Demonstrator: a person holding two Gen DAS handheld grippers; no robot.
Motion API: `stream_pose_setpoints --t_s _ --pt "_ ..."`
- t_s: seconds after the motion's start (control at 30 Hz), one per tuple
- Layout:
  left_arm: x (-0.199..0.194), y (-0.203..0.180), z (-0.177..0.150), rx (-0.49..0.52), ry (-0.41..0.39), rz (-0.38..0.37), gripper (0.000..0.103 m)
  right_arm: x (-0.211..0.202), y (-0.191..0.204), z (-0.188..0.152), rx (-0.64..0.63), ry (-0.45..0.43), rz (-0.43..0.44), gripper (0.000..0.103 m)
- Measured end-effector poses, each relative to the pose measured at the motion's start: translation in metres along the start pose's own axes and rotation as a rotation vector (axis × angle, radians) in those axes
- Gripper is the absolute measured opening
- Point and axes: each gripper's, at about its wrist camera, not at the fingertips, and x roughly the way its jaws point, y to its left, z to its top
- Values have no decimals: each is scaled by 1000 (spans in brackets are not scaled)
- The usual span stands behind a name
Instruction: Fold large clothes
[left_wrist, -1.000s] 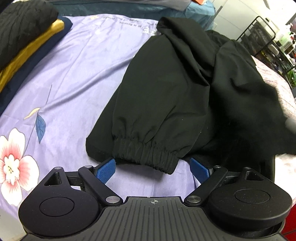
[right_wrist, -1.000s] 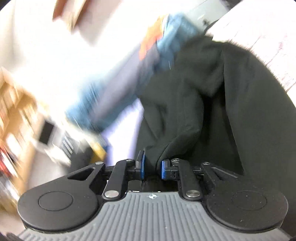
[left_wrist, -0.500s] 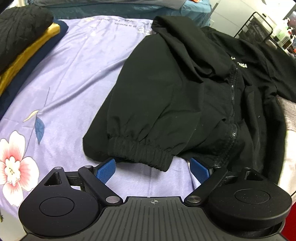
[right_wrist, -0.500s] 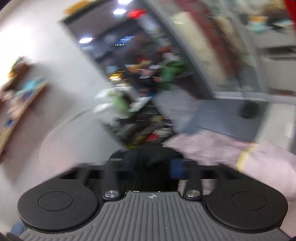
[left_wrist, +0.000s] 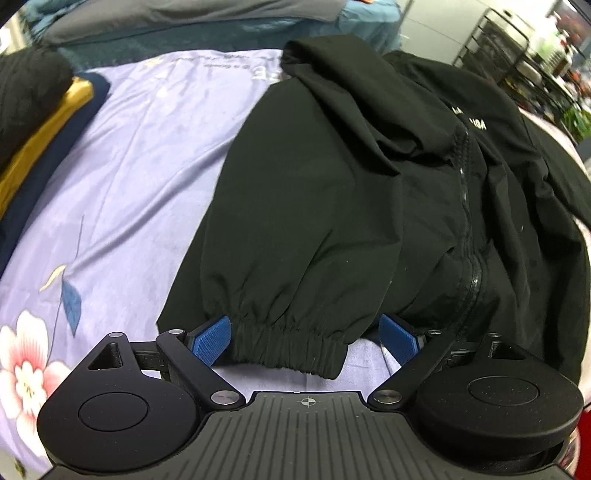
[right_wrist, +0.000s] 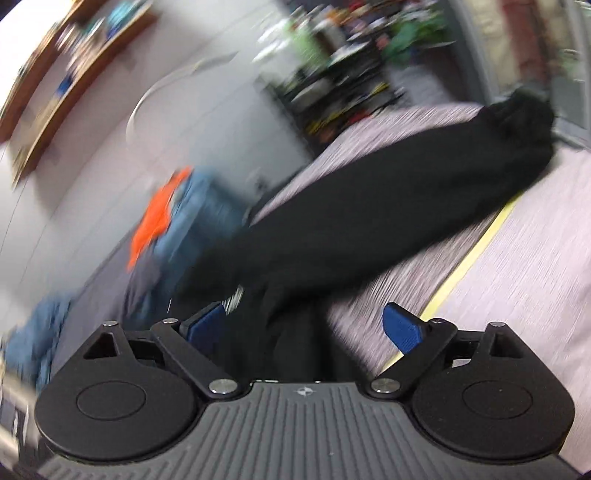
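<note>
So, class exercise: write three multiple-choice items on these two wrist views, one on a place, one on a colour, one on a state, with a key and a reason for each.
1. Where does the elastic sleeve cuff of the black jacket lie?
A. between the left gripper's blue pads
B. on the folded clothes stack
C. hanging off the bed edge

2. What colour is the bedsheet under the jacket?
A. plain white
B. lilac with a flower print
C. dark green

3. How does the right gripper stand?
A. shut on the sleeve
B. shut on nothing
C. open

Key: 1 A, the cuff sits between the two spread pads, which do not press on it. 2 B, the sheet is pale purple with a pink and white flower at the left. 3 C, its blue pads stand far apart, the jaws just opened, with black cloth loose between them.
</note>
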Motion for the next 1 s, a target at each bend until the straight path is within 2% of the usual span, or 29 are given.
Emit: stream_pose_setpoints --t_s 0.2,0.3,0.37,0.5,0.67,0.8,0.9,1.0 --pt "11 1 -6 102 -23 41 103 -18 23 -60 -120 195 35 95" --pt "19 1 -8 159 -26 78 103 -20 26 -91 -178 274 -23 95" --pt "26 0 -10 207 -19 91 103 -20 18 -105 -163 318 -61 95" --pt "39 -3 -10 270 -20 118 103 -28 5 -126 -105 348 -127 95" --pt "59 -4 -7 325 -6 134 103 -30 8 -129 -138 365 -173 95" --pt "68 -3 -1 336 -2 101 103 -30 8 -133 -121 362 -181 96" --pt "64 0 0 334 -12 67 103 -24 12 -140 -154 372 -186 96" --pt "45 4 5 319 -42 41 77 -27 13 -146 -174 373 -180 96"
